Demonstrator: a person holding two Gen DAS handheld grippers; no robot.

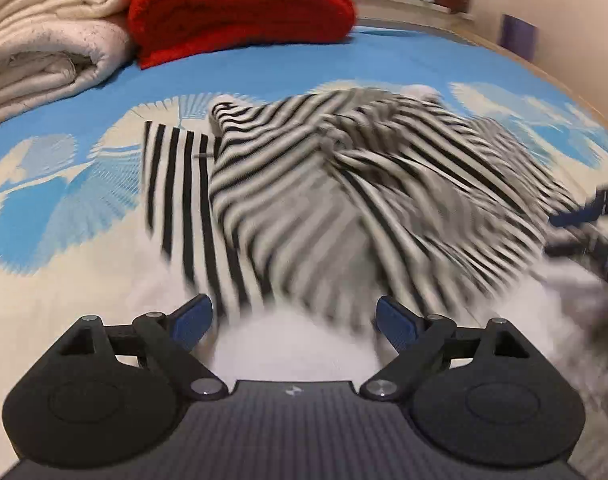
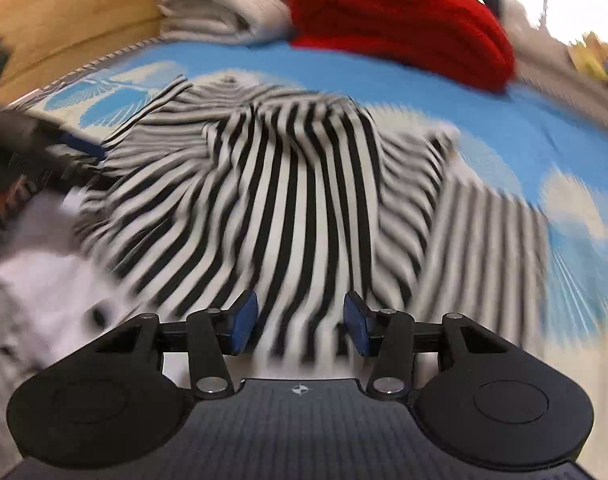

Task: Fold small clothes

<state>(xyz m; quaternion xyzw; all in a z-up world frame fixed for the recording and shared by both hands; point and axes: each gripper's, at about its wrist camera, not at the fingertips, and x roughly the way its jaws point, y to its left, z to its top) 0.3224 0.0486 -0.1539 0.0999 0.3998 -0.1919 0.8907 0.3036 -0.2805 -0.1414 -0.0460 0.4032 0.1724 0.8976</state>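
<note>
Most of the bed (image 1: 264, 64) middle is taken up by the striped shirt (image 1: 343, 184), rumpled into a hump, so nothing passes low there without brushing cloth. Left claw (image 1: 294, 322) has its pads spread wide with nothing between them, bare sheet just under. Right claw (image 2: 300, 326) sits half spread right over the shirt's near edge. Back of the bed is blocked: a red blanket (image 1: 240, 8) and a stack of cream quilts (image 1: 44, 32) side by side, touching. Open blue sheet runs between those and the shirt, and on the far left. The wooden bed frame (image 2: 64, 28) walls one side.
</note>
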